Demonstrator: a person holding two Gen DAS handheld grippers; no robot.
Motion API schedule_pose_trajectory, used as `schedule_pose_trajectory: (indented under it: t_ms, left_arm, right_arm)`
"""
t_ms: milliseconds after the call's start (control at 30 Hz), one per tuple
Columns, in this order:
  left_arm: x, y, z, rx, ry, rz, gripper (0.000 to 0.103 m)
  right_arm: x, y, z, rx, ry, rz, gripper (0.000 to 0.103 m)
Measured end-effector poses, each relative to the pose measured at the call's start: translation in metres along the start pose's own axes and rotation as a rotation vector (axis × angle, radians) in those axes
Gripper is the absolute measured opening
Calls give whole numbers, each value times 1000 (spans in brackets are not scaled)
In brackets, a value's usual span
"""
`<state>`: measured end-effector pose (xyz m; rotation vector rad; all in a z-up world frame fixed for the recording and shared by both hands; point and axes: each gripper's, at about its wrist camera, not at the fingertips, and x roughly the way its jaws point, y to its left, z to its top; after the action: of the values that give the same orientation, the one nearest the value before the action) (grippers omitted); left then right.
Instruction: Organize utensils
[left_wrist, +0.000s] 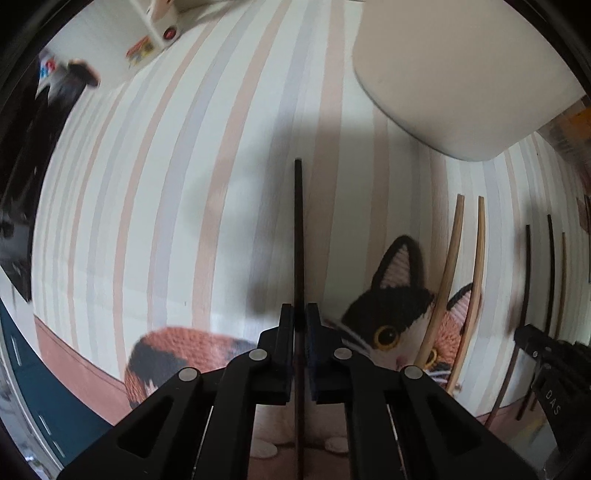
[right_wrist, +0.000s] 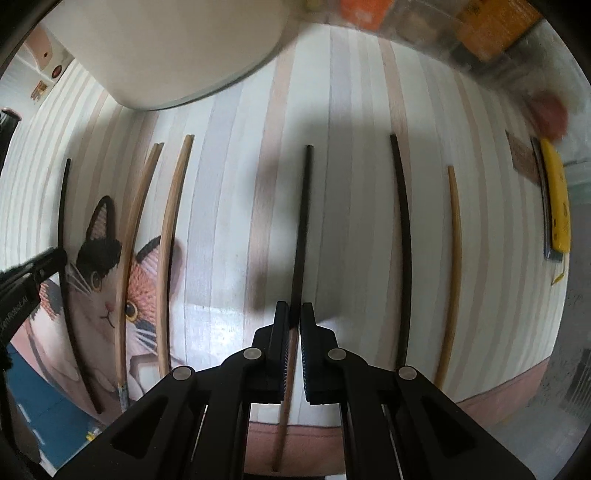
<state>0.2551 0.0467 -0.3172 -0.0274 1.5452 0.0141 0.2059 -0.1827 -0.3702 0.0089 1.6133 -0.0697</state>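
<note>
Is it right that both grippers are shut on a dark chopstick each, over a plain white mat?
Not quite: the mat is striped and carries a cat picture, as both wrist views show. The rest holds: the left gripper is shut on a dark chopstick, and the right gripper on another chopstick.

Soft, even daylight; broad blurred shadows fall ahead of the tongs (left_wrist: 299, 325), fisheye edges bend and smear.

Pastel-striped mat (right_wrist: 236, 221), black chopstick (right_wrist: 301, 221)
</note>
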Motion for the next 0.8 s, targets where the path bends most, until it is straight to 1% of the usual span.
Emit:
schedule_pose_trajectory:
  t_ms: [33, 167, 333, 367, 467, 533, 567, 600, 633, 800]
  left_arm:
    - [0, 2, 0, 2, 4, -3, 4]
    - [0, 3, 1, 51, 8, 12, 5]
    - [-1, 5, 6, 65, 10, 15, 5]
    - [2, 0, -1, 66, 8, 19, 5]
    - [1, -2, 1, 70, 7, 22, 5]
    - [5, -10, 0, 66, 6, 23, 5]
    - [9, -10, -5, 67, 6, 23, 5]
    - [9, -9, -5, 67, 5, 23, 5]
    - [7, -27, -1, 65, 5, 25, 5]
    - [8, -26, -4, 65, 4, 27, 5]
  right_arm:
    - [0, -1, -1, 13, 10, 18, 6]
    - [-1, -9, 3, 12, 34, 34, 6]
    - [-3, -8, 12, -13, 57, 21, 6]
    - [-5, -10, 19, -15, 60, 19, 6]
    - [-5, -3, 22, -20, 69, 12, 7]
    - [-6, -2, 23, -23, 72, 10, 7]
    - [2, 2, 41, -22, 75, 11, 7]
    - [2, 3, 41, -21, 76, 11, 7]
    - [5, 7, 44, -21, 76, 10, 7]
    - [5, 5, 51, -24, 67, 2, 7]
